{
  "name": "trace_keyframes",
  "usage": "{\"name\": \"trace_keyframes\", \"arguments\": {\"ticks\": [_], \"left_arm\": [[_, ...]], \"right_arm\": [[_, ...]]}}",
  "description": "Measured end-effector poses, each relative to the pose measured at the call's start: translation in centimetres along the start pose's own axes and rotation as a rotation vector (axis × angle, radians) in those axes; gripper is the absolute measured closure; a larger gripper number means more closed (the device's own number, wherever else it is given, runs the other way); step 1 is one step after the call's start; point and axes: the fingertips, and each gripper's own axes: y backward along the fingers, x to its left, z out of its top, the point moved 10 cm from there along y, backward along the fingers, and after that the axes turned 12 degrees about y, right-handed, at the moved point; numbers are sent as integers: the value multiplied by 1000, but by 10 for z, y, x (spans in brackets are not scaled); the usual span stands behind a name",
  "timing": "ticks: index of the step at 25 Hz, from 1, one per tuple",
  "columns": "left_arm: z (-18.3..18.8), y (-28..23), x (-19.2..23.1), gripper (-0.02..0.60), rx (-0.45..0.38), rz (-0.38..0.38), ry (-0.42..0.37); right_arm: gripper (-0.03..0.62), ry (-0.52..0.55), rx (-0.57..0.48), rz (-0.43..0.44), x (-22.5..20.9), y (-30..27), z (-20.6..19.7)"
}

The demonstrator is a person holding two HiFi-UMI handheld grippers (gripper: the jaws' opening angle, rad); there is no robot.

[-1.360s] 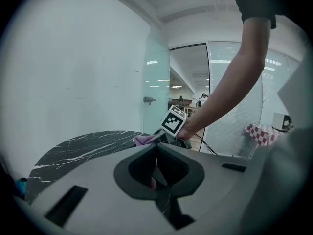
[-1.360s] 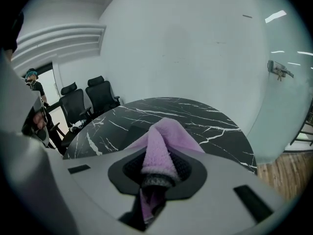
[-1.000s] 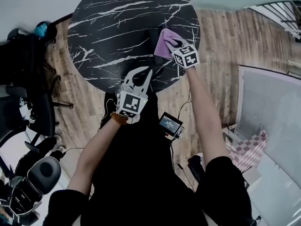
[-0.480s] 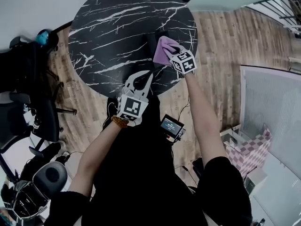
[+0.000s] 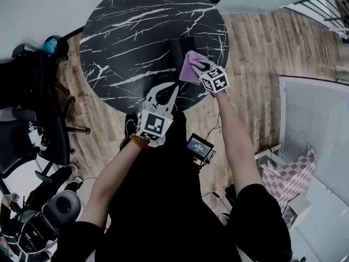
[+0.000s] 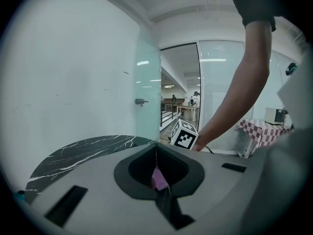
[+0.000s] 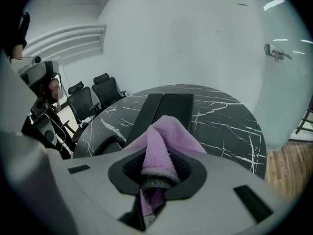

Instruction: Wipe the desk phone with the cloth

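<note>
On the round black marble table (image 5: pixel 125 31) lies the dark, flat desk phone (image 7: pixel 168 106), toward the person's right. Just before it, a purple cloth (image 7: pixel 159 146) bunches up, clenched in the right gripper (image 7: pixel 155 182) and reaching the phone's near end. At the table's near edge, the left gripper (image 6: pixel 156 153) has jaws pressed together, empty.
</note>
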Motion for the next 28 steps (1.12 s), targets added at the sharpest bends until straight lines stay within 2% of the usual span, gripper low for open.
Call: {"name": "trace_keyframes", "arguments": {"ticks": [28], "left_arm": [[5,-7,-13,568,13,-40,-38]], "right_arm": [[520,-75,10,63,14,7,-33]]}}
